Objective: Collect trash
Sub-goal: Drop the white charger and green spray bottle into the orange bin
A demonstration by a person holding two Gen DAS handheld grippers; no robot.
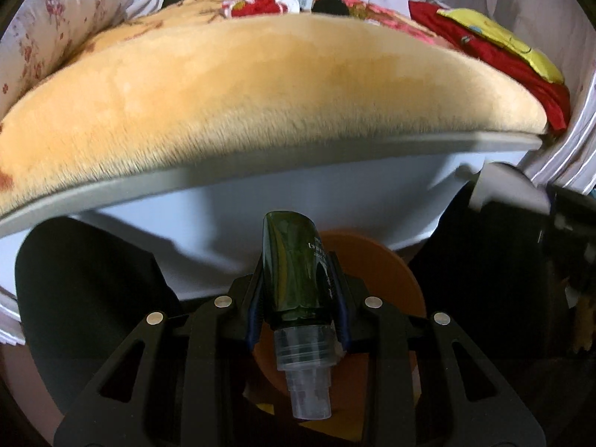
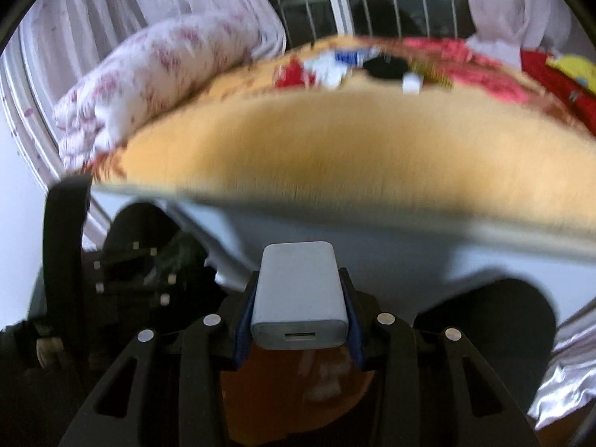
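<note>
Bedding fills the upper part of both wrist views: a white quilt with red flowers (image 1: 56,26) lies rolled at the left of the bed, a plush orange-yellow blanket (image 1: 260,85) covers the middle, and red cloth with a yellow patch (image 1: 495,44) lies at the right edge. Below the bed's grey edge (image 1: 260,175), the left tool (image 1: 298,287) is clamped on a small dark green spray bottle (image 1: 294,260); its blue-padded fingers (image 1: 257,309) press both sides of the body. That bottle is translucent, with a clear plastic pump (image 1: 305,361) that points back toward the camera, and a line of pale print runs along its right side, too small to read. Under it sits a round orange container (image 1: 376,264), its contents hidden in this view. In the right wrist view, the right tool (image 2: 300,298) grips a pale grey, rounded block with a slot in its near face (image 2: 298,290), seemingly a charger, held flat between the blue pads (image 2: 242,335). Beneath it is the orange container (image 2: 283,391) again, with something pale and blurred inside. Crinkled silver sheeting (image 2: 566,380) shows at the far right.
</note>
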